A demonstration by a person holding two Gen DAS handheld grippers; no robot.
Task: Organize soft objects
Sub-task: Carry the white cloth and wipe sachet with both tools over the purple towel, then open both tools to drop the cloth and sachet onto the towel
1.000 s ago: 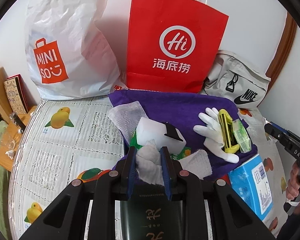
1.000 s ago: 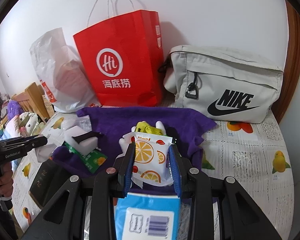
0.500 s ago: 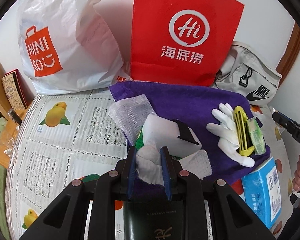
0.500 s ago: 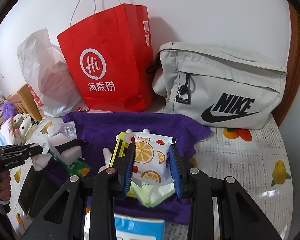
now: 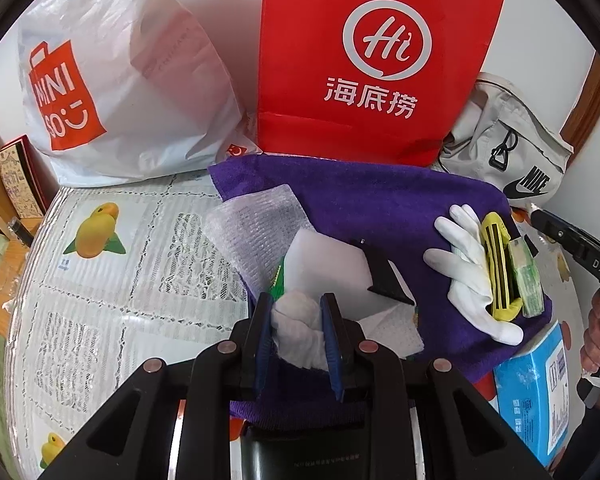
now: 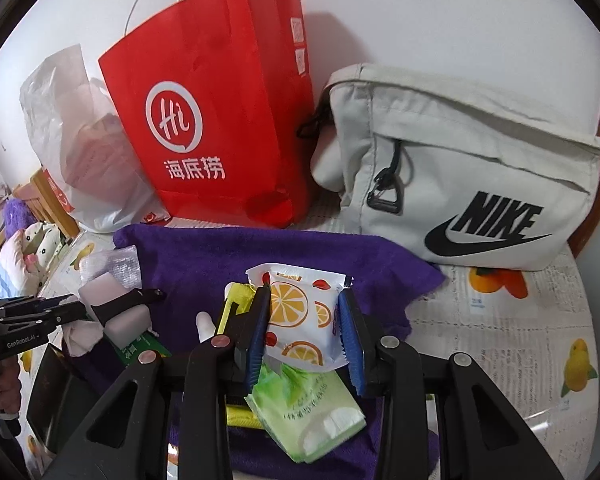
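Note:
A purple towel [image 5: 380, 204] lies spread on the table, also in the right wrist view [image 6: 228, 256]. My left gripper [image 5: 298, 312] is shut on a crumpled white cloth [image 5: 300, 332] over the towel's near edge, beside a white foam block [image 5: 324, 264]. My right gripper [image 6: 304, 324] is shut on an orange-print tissue pack [image 6: 300, 316] above the towel. A green tissue pack [image 6: 304, 416] lies under it. A white glove [image 5: 468, 276] and a yellow item [image 5: 498, 264] lie on the towel's right side.
A red paper bag [image 5: 372, 60], a white Miniso plastic bag [image 5: 112, 80] and a grey Nike bag [image 6: 460, 184] stand against the wall behind the towel. A bubble-wrap sheet [image 5: 252, 224] lies on the towel's left. A blue tissue box [image 5: 536, 396] sits at the right.
Both grippers have moved forward over the purple towel with their loads. The right gripper now holds the orange-print pack above the green pack.

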